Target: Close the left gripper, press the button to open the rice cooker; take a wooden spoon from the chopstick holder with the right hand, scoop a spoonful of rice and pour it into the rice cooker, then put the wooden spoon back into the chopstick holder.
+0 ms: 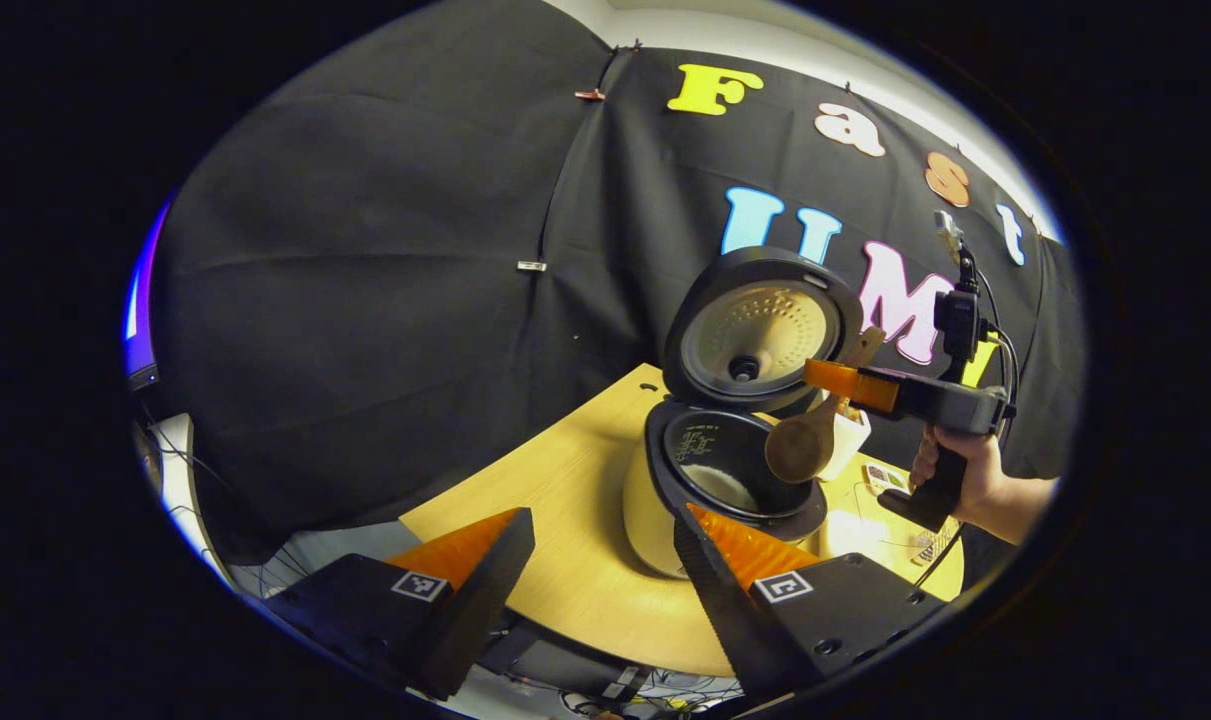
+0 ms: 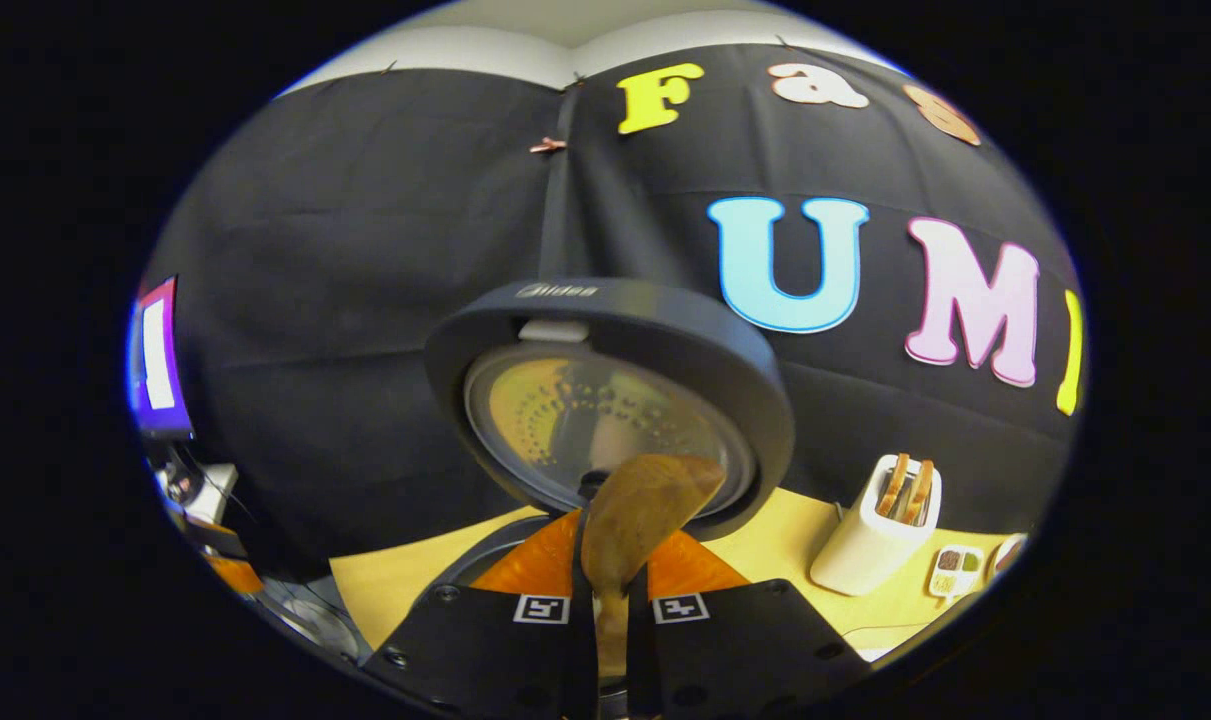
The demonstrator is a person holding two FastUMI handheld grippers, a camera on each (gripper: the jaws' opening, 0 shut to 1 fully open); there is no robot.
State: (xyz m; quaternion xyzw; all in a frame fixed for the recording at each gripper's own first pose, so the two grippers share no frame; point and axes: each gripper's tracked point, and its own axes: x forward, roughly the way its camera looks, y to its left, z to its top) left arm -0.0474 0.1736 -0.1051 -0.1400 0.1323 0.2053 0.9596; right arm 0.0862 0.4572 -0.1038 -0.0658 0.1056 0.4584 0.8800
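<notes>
The rice cooker (image 1: 665, 510) stands open on the wooden table (image 1: 565, 520), its lid (image 1: 760, 330) tipped up and back. White rice lies in the dark inner pot (image 1: 725, 470). My right gripper (image 1: 830, 385), held by a hand (image 1: 980, 485), is shut on the wooden spoon (image 1: 800, 445), whose bowl hangs tilted over the pot's right rim. In the right gripper view the spoon (image 2: 635, 515) rises between the shut fingers of the right gripper (image 2: 615, 550), in front of the lid (image 2: 605, 400). My left gripper (image 1: 605, 515) is open with nothing in it, in front of the cooker.
A white chopstick holder (image 2: 870, 545) with wooden utensils stands right of the cooker, seen behind the spoon as the holder (image 1: 853, 440). A small compartment dish (image 2: 950, 570) sits beside it. A lit screen (image 1: 140, 320) is at far left. Cables hang under the table's front edge.
</notes>
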